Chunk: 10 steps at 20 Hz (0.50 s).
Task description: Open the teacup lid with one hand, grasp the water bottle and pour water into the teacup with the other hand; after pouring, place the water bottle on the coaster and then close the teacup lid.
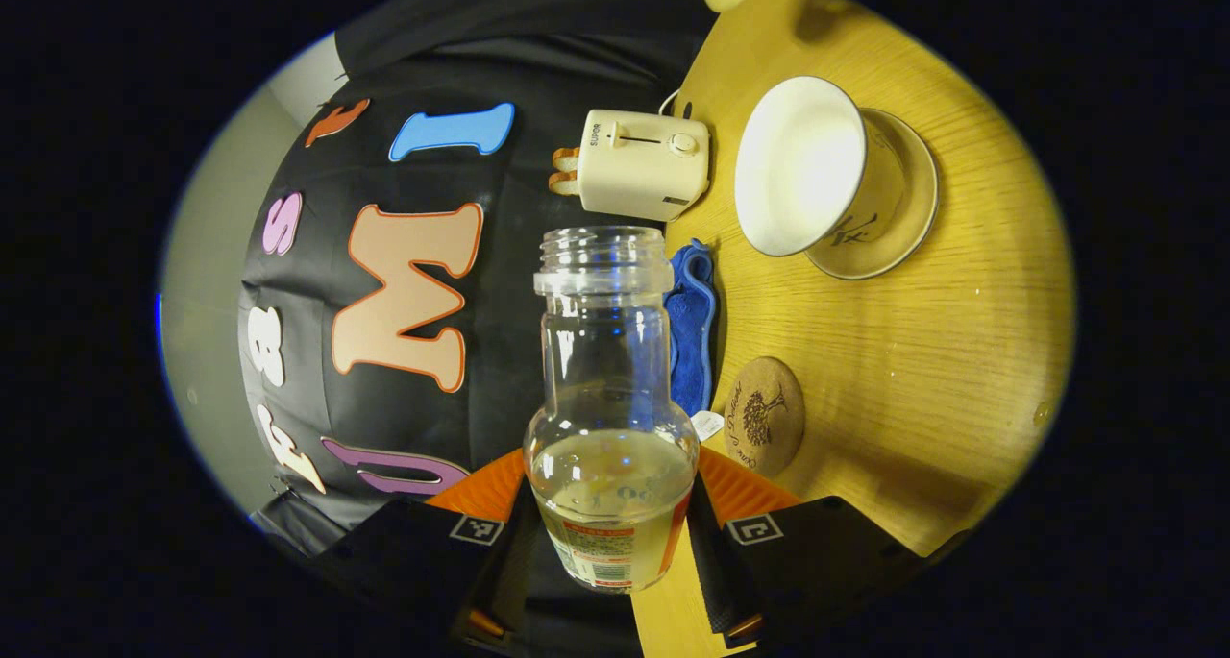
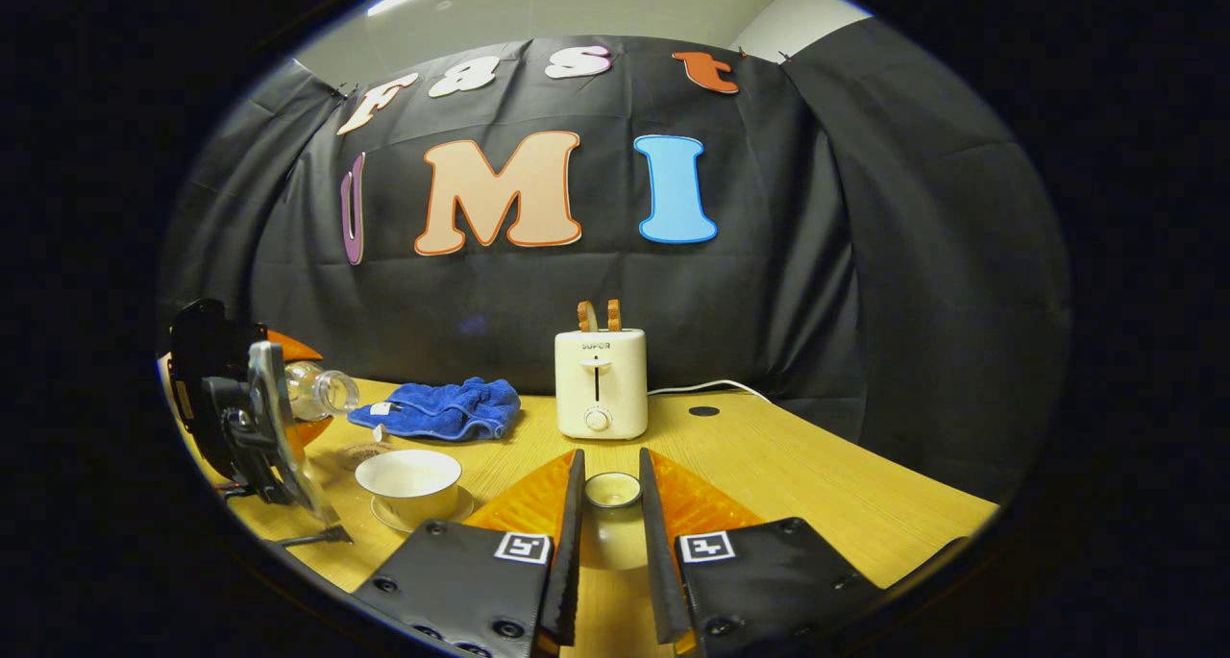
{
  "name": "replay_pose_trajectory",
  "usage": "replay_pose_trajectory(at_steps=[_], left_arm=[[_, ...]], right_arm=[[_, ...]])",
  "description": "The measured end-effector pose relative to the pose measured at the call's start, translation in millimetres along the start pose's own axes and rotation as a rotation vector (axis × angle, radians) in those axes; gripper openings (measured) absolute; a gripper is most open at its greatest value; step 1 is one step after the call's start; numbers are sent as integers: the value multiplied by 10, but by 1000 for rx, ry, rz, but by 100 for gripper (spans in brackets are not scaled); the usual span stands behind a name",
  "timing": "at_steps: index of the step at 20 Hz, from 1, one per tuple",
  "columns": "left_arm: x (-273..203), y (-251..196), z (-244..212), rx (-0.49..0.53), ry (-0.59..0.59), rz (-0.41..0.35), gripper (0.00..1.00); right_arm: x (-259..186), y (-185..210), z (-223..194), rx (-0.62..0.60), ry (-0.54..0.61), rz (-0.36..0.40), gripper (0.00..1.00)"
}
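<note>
In the left gripper view, the left gripper [image 1: 612,519] pinches the lower body of a clear water bottle [image 1: 607,418], uncapped and partly filled, both fingers pressed against its sides; the view is rolled, so the wooden table [image 1: 922,370] rises on the right, with a blue cloth [image 1: 694,327] and round coaster [image 1: 764,415] just beyond the bottle, a cream toaster [image 1: 644,163] near the wall, and the open teacup [image 1: 817,173] on its saucer [image 1: 913,207] farther right. In the right gripper view, the bottle lies tilted at far left above the teacup, while the right gripper [image 2: 612,533] grips the teacup lid [image 2: 612,491] between its fingers, before the toaster.
</note>
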<state>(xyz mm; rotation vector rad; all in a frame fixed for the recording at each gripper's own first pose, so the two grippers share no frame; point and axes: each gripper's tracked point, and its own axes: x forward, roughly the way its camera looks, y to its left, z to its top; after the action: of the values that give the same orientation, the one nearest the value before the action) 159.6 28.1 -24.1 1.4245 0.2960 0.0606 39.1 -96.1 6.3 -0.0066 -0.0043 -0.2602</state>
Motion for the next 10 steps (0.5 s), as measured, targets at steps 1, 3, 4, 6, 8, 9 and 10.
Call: replay_pose_trajectory(at_steps=[1, 3, 4, 6, 8, 9, 10], left_arm=[[12, -9, 22, 20, -2, -3, 69], [25, -19, 29, 62, -3, 0, 68], [4, -16, 25, 84, -3, 2, 68], [13, -2, 27, 127, 1, 3, 69], [35, 35, 38, 165, 3, 11, 69], [45, 49, 57, 179, 5, 14, 69], [51, 63, 57, 193, 6, 15, 69]], right_arm=[[1, 1, -1, 0, 0, 0, 34], [1, -3, -2, 0, 0, 0, 34], [0, -2, 1, 0, 0, 0, 34], [-1, -2, -1, 0, 0, 0, 34], [-4, -1, 2, 0, 0, 0, 34], [1, -2, -3, 0, 0, 0, 34], [3, -4, 0, 0, 0, 0, 34]])
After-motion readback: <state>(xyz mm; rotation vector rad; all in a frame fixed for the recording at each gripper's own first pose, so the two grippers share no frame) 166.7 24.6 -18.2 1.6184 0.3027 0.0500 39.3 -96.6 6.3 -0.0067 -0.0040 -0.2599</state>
